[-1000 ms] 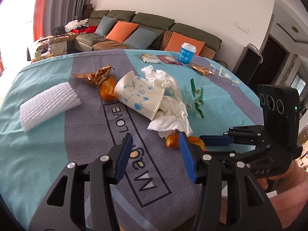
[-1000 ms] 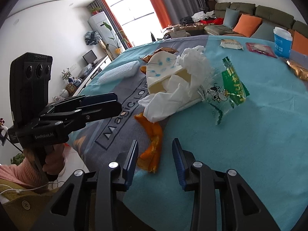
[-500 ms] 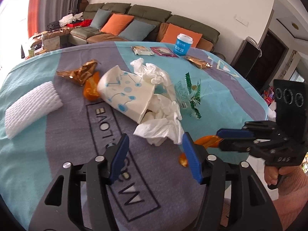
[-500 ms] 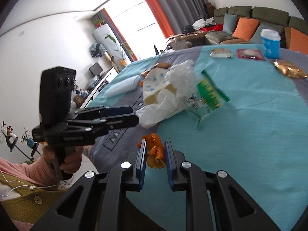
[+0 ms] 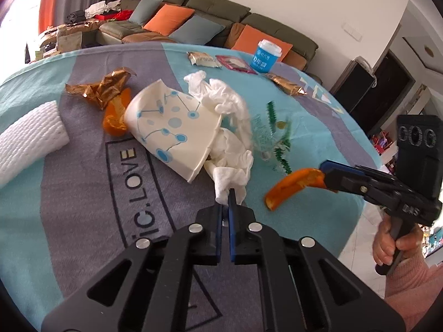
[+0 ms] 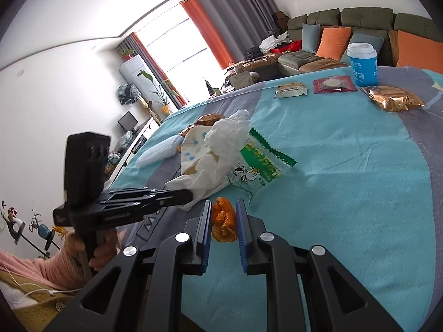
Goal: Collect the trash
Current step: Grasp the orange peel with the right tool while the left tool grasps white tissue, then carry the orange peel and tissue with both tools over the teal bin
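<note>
My left gripper [image 5: 226,199] is shut on the near corner of a crumpled white tissue [image 5: 231,163], which lies against a crushed paper cup [image 5: 171,127] with blue dots. My right gripper [image 6: 223,205] is shut on a piece of orange peel [image 6: 223,220] and holds it just above the tablecloth. In the left wrist view the right gripper [image 5: 325,173] is at the right, with the orange peel [image 5: 292,184] hanging from it. In the right wrist view the left gripper [image 6: 190,193] pinches the tissue [image 6: 213,166].
On the teal and grey tablecloth [image 5: 69,193] lie a gold wrapper [image 5: 106,88], another orange peel [image 5: 115,113], a white foam pad [image 5: 27,141] and a green-edged clear wrapper [image 5: 272,138]. Far back stand a blue cup [image 5: 265,59] and several snack packets. The table edge runs at the right.
The left gripper moved forward and shut on the tissue's corner. The right gripper shut on the orange peel and lifted it off the cloth toward the table's right edge.
</note>
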A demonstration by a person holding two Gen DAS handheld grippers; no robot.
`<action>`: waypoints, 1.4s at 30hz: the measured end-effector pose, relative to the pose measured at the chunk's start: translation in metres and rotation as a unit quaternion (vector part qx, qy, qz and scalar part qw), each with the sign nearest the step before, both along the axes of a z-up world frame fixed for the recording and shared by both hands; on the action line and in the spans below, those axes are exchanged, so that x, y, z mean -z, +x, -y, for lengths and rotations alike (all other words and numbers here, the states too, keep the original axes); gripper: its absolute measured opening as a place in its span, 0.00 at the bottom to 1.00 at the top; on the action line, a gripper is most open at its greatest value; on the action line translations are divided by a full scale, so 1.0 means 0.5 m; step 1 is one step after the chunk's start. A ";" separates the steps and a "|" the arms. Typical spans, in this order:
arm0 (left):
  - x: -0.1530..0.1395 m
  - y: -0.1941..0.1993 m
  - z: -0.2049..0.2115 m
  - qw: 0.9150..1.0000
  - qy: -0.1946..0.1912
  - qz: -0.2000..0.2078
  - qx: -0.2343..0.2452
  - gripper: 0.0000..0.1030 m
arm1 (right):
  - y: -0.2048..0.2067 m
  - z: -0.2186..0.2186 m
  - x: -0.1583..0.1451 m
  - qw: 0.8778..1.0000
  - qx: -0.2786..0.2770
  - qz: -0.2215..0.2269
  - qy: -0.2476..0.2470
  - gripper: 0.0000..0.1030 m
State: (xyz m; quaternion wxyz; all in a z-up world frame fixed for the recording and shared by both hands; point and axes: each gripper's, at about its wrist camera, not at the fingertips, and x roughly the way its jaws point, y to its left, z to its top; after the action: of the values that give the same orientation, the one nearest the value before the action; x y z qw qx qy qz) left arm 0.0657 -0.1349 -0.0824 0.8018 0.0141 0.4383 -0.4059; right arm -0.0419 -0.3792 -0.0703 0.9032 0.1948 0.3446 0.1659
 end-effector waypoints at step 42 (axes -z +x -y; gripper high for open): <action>-0.146 -0.124 -0.463 0.974 -0.061 0.099 -0.192 0.04 | 0.169 -0.221 -0.041 0.995 -0.091 0.016 -0.022 0.35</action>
State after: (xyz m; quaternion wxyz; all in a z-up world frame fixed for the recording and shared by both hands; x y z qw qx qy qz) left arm 0.0036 0.0967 -0.0096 0.9037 -0.0788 0.3254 -0.2670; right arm 0.0427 -0.2685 -0.0498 0.8939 0.1399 0.3499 0.2429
